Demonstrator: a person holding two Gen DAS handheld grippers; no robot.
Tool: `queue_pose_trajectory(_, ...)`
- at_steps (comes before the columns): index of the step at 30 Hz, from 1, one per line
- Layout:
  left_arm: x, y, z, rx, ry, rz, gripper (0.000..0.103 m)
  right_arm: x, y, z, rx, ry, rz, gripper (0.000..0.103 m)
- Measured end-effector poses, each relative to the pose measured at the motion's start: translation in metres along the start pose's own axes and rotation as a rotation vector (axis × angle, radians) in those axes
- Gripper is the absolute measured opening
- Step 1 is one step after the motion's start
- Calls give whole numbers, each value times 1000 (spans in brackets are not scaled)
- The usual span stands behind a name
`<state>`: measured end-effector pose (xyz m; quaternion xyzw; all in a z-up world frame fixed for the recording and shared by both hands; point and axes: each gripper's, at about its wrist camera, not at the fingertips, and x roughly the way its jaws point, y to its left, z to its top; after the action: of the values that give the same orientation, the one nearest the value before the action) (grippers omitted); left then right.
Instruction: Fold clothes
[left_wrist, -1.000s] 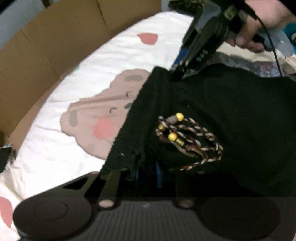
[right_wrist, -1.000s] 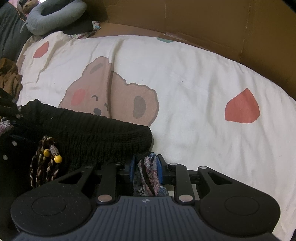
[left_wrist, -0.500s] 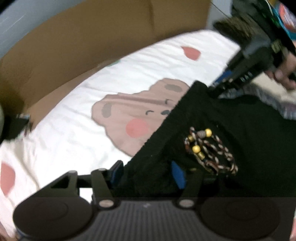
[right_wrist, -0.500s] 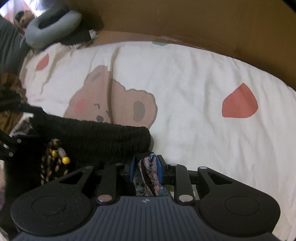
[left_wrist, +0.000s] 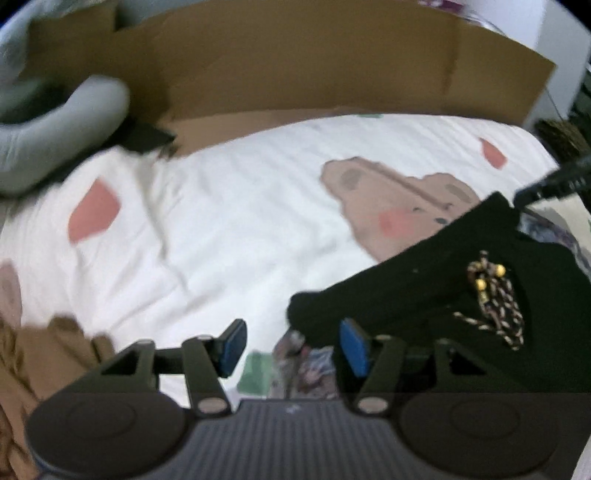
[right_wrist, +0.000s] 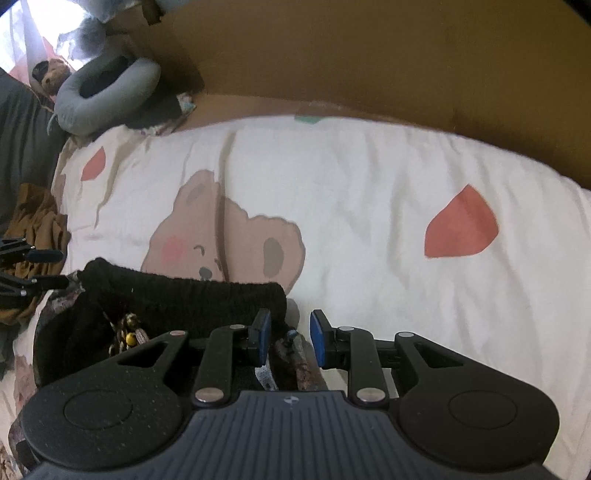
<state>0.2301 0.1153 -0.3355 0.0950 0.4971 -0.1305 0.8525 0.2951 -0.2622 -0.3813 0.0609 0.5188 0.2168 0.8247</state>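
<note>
A: What took up the most room?

B: The bed sheet (right_wrist: 369, 192), white with a bear print and red patches, under a cardboard wall (right_wrist: 369, 66) at twelve o'clock. A grey neck pillow (right_wrist: 107, 92) sat at ten o'clock in the right wrist view.

A: And the clothes?

B: A black knit garment (right_wrist: 177, 299) with a patterned lining lay bunched on the sheet. In the right wrist view its ribbed edge ran along the nine-to-three line, from about nine o'clock in to the claw. A beaded braided cord (left_wrist: 495, 302) lay on it.

A: How did the claws stand?

B: The right claw (right_wrist: 290, 338) was spread, nothing pinched; the garment's corner sat at its left pad, patterned fabric showing in the gap. The left claw (left_wrist: 291, 345) was spread wide too, the garment's other end just right of it, at about three o'clock, beside the right pad.

A: Which was nearer?

B: Each sat at one end, so I judged neither nearer. Whether the garment had just been laid down or was about to be gripped, I couldn't tell.

A: Anything smaller?

B: A brown garment (right_wrist: 37, 221) at nine o'clock.
</note>
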Motion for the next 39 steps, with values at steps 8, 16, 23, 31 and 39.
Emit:
queue_pose_trajectory(8,28,11,-13,-88,63,-55,59,23,6,-3,-85,94,24,27)
queue_pose_trajectory(16,45,5,-18,-67,99,-131,42,35,21,3,-222,147,28,33)
queue_pose_trajectory(23,37,11,-16,-9,76,-87,13,36,31,4,-309,176,42,46)
queue_pose_trajectory(31,29,28,-17,-6,72,-65,12,41,32,10,-325,213,87,46)
queue_pose_trajectory(39,24,34,-13,-8,46,-47,11,48,53,8,-412,237,75,24)
